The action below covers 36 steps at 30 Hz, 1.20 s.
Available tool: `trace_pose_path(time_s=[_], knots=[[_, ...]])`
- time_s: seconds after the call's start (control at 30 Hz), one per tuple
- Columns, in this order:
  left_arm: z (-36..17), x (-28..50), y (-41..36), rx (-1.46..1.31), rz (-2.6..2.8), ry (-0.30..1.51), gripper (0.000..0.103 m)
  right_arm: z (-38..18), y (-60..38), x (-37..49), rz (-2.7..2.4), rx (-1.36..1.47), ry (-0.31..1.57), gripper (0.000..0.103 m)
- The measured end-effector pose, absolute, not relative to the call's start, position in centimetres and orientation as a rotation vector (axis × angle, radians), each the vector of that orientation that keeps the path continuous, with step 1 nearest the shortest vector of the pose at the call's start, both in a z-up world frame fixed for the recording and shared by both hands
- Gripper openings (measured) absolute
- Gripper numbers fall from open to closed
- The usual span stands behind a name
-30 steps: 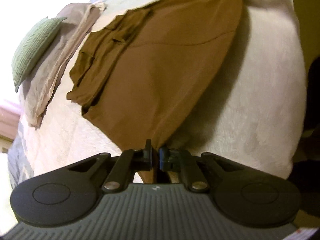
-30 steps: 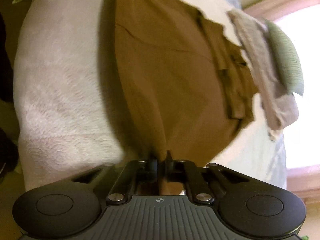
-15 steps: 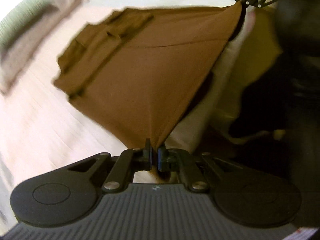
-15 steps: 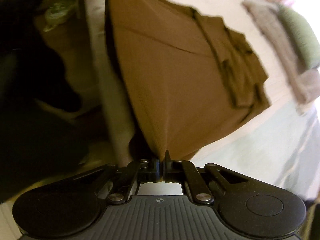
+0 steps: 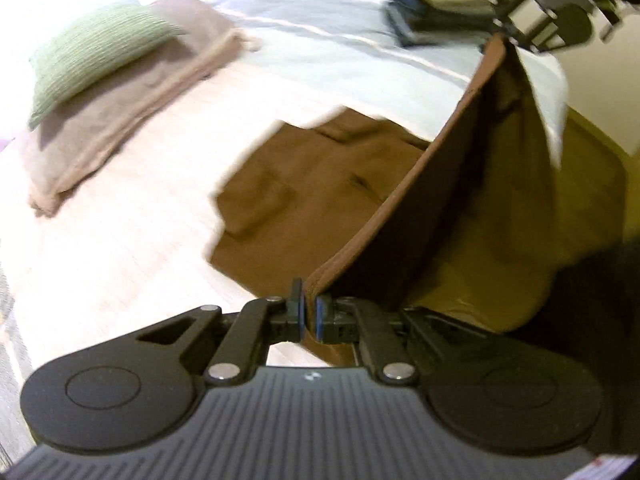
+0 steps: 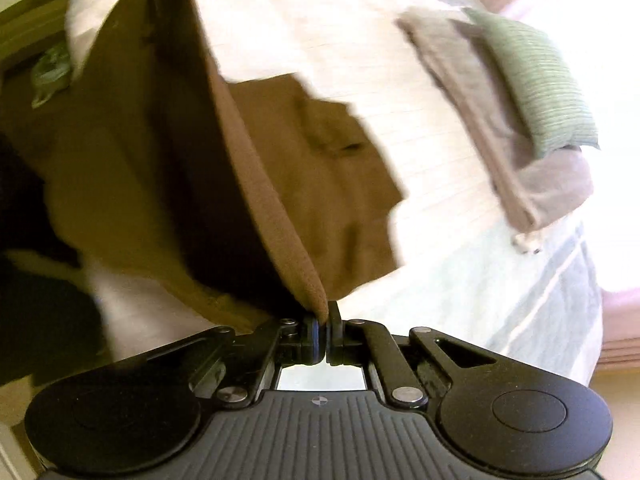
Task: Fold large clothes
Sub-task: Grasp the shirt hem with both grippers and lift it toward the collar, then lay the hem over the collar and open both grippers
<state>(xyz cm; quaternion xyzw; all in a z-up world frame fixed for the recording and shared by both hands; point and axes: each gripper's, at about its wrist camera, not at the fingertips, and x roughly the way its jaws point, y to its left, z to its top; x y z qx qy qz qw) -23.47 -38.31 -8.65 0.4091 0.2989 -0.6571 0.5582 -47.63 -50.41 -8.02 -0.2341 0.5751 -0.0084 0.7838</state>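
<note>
A large brown garment [image 5: 320, 184] lies partly on the pale bed [image 5: 120, 248]. Its near hem is lifted and stretched taut between both grippers. My left gripper [image 5: 308, 304] is shut on one corner of that hem. In the right wrist view my right gripper [image 6: 324, 320] is shut on the other corner of the brown garment [image 6: 320, 168]. The right gripper [image 5: 516, 36] also shows at the top right of the left wrist view, holding the far end of the hem. The part of the garment still on the bed is folded over on itself with a flap showing.
A green striped pillow [image 5: 96, 48] rests on a beige folded blanket [image 5: 120, 96] at the bed's far side. A stack of folded clothes [image 5: 440, 12] sits near the bed's far corner. Dark floor and yellowish furniture [image 5: 580, 200] lie past the bed's edge.
Both grippers rose, lifting the brown garment's hem high off the bed. The hem now runs as a taut raised edge, with the cloth hanging below it.
</note>
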Motion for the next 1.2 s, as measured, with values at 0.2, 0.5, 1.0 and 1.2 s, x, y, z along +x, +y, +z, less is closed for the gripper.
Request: trace_pose_path(time_s=[0.2,0.5,1.0,1.2], knots=[[-14.0,-14.9,-48.9,0.918,-1.486,0.866,0.003,-12.1,-63.3,-38.8,0.06,-0.405,1.281,0.0],[-28.0,-5.1,-56.6,0.767,-1.333,1.146,0.005,-22.2,-79.6,-32.7,0.076,0.067,1.304,0.0],[-33.7,-0.9,-57.6,0.621,-1.219,1.245,0.016,-28.1,-85.7,-33.2,-0.112,0.437,1.208,0.014],[-32.4,0.7,-54.5,0.529,-1.171,1.242,0.054,-26.0,-86.6,-36.0,-0.293,0.534,1.107,0.059]])
